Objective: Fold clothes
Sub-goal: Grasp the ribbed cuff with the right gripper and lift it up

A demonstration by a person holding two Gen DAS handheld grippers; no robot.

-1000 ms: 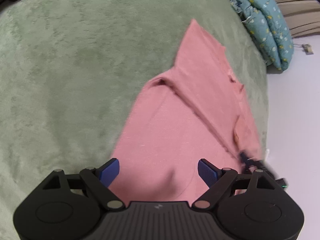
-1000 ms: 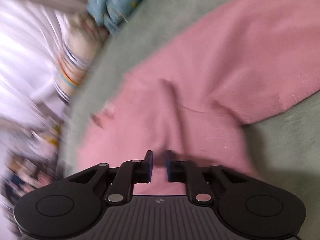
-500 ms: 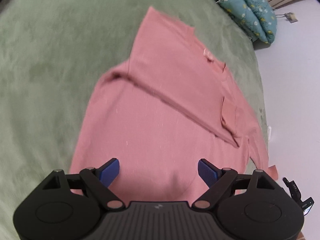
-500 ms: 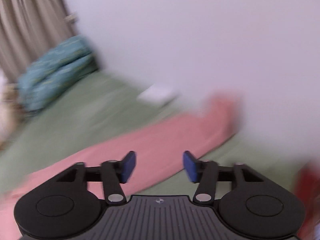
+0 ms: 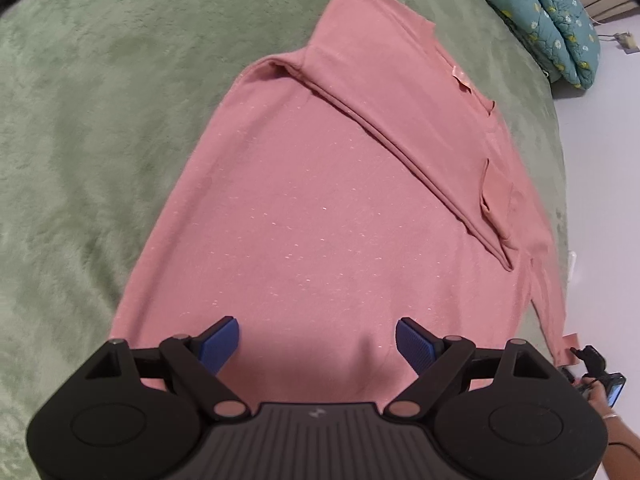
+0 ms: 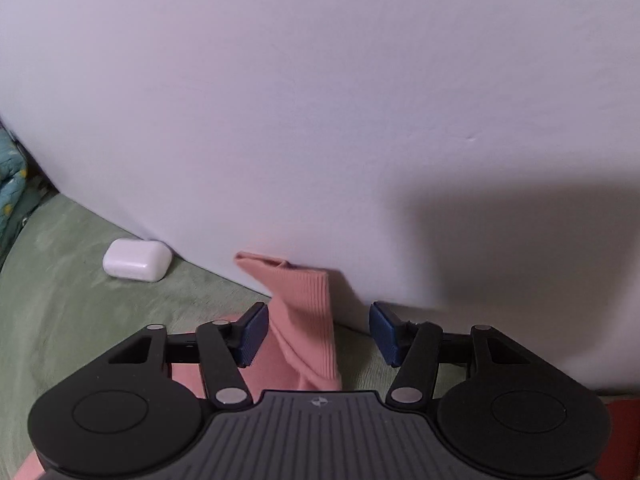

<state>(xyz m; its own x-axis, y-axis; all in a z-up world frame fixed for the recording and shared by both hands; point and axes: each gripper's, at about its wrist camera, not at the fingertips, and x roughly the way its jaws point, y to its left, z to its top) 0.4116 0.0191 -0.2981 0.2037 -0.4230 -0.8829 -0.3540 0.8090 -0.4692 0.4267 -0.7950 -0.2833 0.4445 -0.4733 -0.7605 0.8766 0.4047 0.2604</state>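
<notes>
So the pink sweater (image 5: 320, 200) is laid out on the green bed (image 5: 80, 120), with its far sleeve (image 5: 400, 92) already folded across the body. The big change: a second ago the right hand-held gripper (image 6: 316, 334) was pinched shut over the middle of the sweater. Now it's swung out to the right edge of the bed, up against the wall (image 6: 320, 100), where the other sleeve's ribbed cuff (image 6: 306, 308) sticks up. Its jaws are closing with that cuff between them, though the pads aren't touching the fabric in this shot.

The left hand-held gripper (image 5: 318, 342) has only drifted a little. It hovers over the near hem, jaws spread wide, holding nothing.

My read is that the first sleeve is done and the second is next: grab the cuff, carry it left over the body. There's a white earbud case (image 6: 137, 259) just left of the cuff, not in the way.
</notes>
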